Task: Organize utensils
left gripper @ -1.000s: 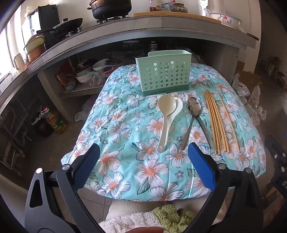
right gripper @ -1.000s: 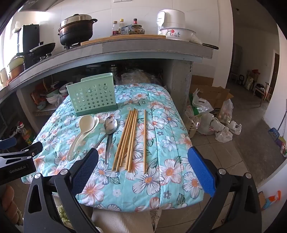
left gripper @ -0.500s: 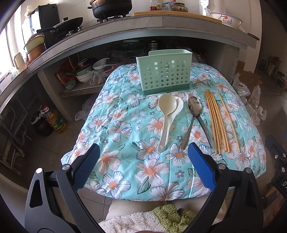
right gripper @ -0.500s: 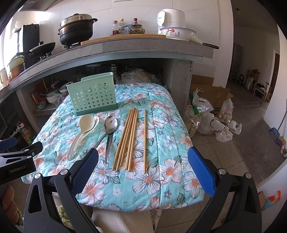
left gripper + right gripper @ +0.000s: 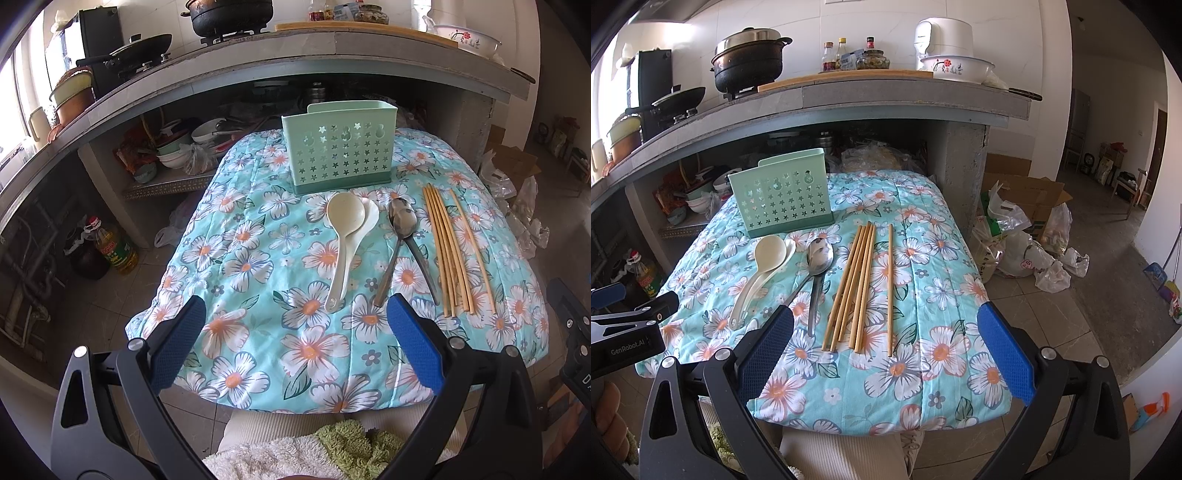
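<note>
Grippers are hovering at the near edge of the flowered cloth (image 5: pixel 236 258): the left gripper (image 5: pixel 293 341) and the right gripper (image 5: pixel 884 350) are both spread wide and holding nothing. Beyond them, utensils are lying side by side on the cloth: two cream ladles (image 5: pixel 345 232) stacked, two metal spoons (image 5: pixel 402 227) crossing, then bamboo chopsticks (image 5: pixel 855 286), one stick lying apart. Farthest, the green perforated utensil holder (image 5: pixel 340 151) is standing upright, just beyond the ladle bowls.
</note>
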